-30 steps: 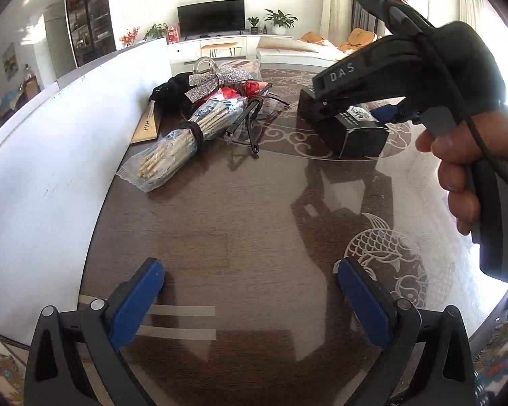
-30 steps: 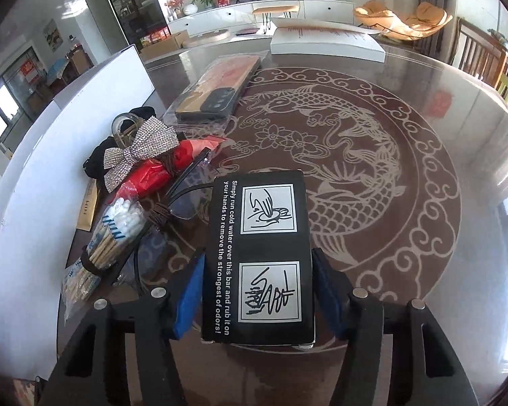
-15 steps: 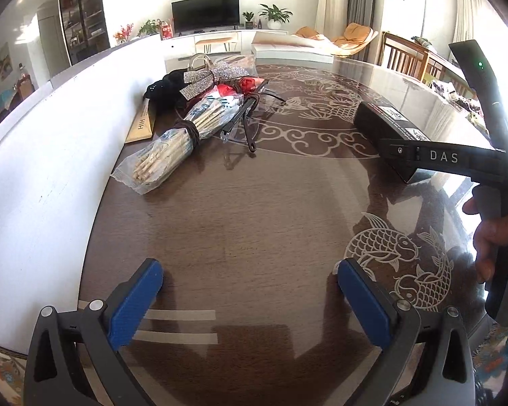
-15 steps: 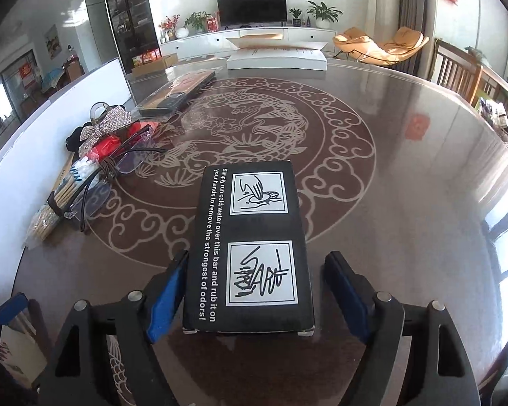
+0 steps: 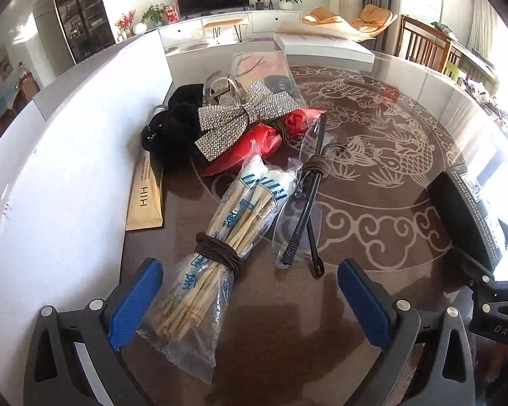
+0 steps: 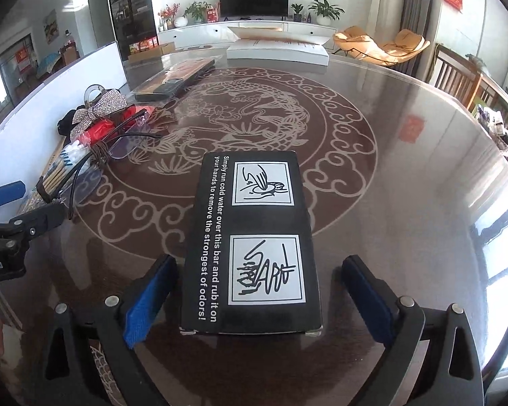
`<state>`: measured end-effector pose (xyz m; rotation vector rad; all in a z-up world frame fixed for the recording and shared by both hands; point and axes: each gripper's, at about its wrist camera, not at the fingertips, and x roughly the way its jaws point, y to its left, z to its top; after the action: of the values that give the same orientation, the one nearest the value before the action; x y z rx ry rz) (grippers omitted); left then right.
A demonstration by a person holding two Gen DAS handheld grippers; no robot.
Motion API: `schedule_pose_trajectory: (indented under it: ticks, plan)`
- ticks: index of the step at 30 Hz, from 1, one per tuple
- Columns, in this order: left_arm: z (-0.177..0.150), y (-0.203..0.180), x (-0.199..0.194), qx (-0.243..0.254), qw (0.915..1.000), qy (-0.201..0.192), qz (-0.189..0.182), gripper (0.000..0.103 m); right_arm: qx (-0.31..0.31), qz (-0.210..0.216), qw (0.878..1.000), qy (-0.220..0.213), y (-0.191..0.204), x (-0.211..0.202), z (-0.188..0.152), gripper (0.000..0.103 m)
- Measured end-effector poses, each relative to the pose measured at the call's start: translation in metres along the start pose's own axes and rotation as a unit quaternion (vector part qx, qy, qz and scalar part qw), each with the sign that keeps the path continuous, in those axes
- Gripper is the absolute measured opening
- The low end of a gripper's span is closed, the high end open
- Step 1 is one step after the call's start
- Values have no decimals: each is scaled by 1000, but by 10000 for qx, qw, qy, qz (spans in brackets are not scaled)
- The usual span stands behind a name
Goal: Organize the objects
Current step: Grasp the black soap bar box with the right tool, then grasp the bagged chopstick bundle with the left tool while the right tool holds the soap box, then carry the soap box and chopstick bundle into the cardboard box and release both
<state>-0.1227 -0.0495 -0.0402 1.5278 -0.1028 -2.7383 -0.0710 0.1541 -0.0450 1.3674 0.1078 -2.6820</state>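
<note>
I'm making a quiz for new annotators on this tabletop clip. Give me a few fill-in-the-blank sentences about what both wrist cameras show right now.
1. The black rectangular box with white printed instructions lies between the open fingers of the ____ gripper.
2. The clear plastic bag of wooden sticks is bound by a ____ cord.
3. The rhinestone-covered bow rests partly on a ____ plastic wrapper.
4. The left gripper holds ____.

Missing words: right; brown; red; nothing

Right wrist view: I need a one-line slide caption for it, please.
Open right gripper straddles a black box lying flat on the patterned table, fingers clear of its sides.
</note>
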Motion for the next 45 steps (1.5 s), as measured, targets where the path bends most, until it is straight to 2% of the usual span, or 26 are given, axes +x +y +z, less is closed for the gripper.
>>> schedule_pose_trajectory:
  ticks: [3,4,6,8,11,15,17,22,23,24,26,27,29,31,32,33,34,35,38,40,42,43,44,45]
  plan:
    - [-19,-5,-11,134,9992,-180,-338,102,1,0,10000,-1,0,0,0,98]
    - [-28,-10,-16,261,9986,-207,-413,99,1,0,10000,-1,0,0,0,98]
    - [-47,-18,-28,484,9972,-317,-481,86,1,0,10000,-1,0,0,0,98]
    - [-61,-20,-36,490,9963,-221,-665,85,1,-1,10000,-1,0,0,0,98]
    - [-73,-20,-46,439,9960,-250,-737,85,3,-1,10000,0,0,0,0,98]
    - [-64,-14,-56,267,9972,-489,-505,87,3,-1,10000,-1,0,0,0,98]
    - [-51,-11,-53,124,9977,-456,-486,92,3,-2,10000,-2,0,-1,0,98]
    - [-28,-3,-30,-252,9986,-326,-339,91,4,-1,10000,-2,0,-1,-1,98]
    - [-26,-3,-25,-273,9986,-266,-372,80,4,-2,10000,-2,0,-1,-1,98]
    - [-27,-2,-21,-270,9986,-198,-405,52,5,-2,10000,-2,0,-1,-1,98]
    - [-34,-5,-25,-145,9992,-256,-257,40,5,1,10000,-3,0,-1,-1,98]
    - [-40,-5,-28,-138,9989,-216,-394,39,5,1,10000,-3,0,-1,-1,98]
    - [-56,-5,-39,-111,9986,-192,-475,39,6,0,10000,-2,0,-1,-1,98]
    - [-71,-7,-47,-26,9992,-160,-367,41,6,4,10000,-2,0,-1,-1,99]
    - [-75,-7,-49,30,9995,-130,-283,54,2,10,10000,3,0,0,-1,99]
    - [-77,-8,-48,90,9997,-116,-205,77,-2,12,10000,6,1,0,-2,100]
    - [-77,-9,-48,143,9997,-162,-132,86,-2,12,10000,6,1,0,-2,100]
    - [-75,-9,-49,188,9995,-247,-48,90,-2,12,10000,6,1,0,-2,100]
    - [-65,-10,-42,293,9994,-192,-43,90,0,24,10000,9,2,0,-2,100]
    - [-61,-11,-36,316,9993,-123,-149,83,-6,17,10000,45,1,2,-2,103]
    - [-59,-11,-40,289,9987,-221,-363,41,-16,49,10000,81,0,2,-1,103]
    - [-58,-13,-41,307,9986,-231,-361,33,-23,167,9991,382,-2,5,7,103]
    - [-59,-16,-43,349,9986,-249,-313,30,-23,167,9991,382,-2,5,7,103]
    - [-61,-18,-44,372,9985,-301,-255,29,58,276,9979,582,-6,7,13,103]
